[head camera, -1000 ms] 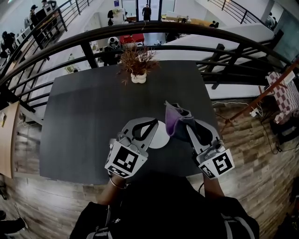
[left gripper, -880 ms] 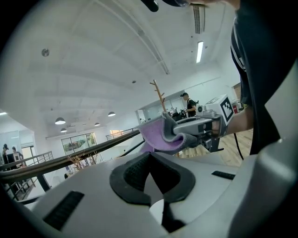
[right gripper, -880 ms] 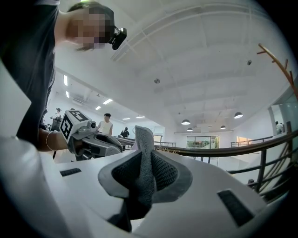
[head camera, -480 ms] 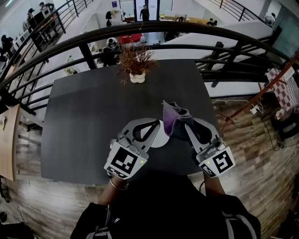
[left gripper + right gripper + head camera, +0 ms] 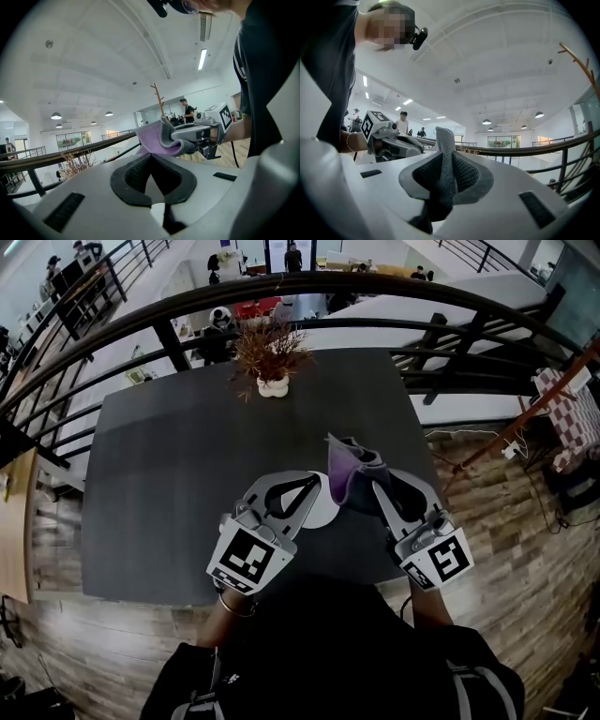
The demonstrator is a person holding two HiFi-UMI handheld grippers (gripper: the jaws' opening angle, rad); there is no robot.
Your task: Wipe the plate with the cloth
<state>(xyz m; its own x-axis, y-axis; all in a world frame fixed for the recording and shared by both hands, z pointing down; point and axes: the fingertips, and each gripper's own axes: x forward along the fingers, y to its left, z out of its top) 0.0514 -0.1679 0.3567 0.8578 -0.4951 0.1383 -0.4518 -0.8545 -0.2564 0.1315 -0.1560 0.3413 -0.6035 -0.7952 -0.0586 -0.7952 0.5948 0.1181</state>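
I count two grippers, one plate, one cloth, one potted plant and one table. My left gripper [image 5: 311,484] has its jaws closed tip to tip. The white plate [image 5: 324,510] shows just beneath it and to its right, near the table's front edge. The gripper covers the plate's left part, and I cannot tell whether the rim is pinched. My right gripper [image 5: 367,486] is clamped on the purple-and-grey cloth [image 5: 345,470], which stands up out of the jaws in a fold. From the head view the cloth overlaps the plate's upper right edge, but I cannot say if they touch. The dark table [image 5: 187,474] carries only one other thing, a dried plant in a white pot [image 5: 272,381] at its far edge, well apart from both tools. A curved black railing [image 5: 309,292] runs behind it.
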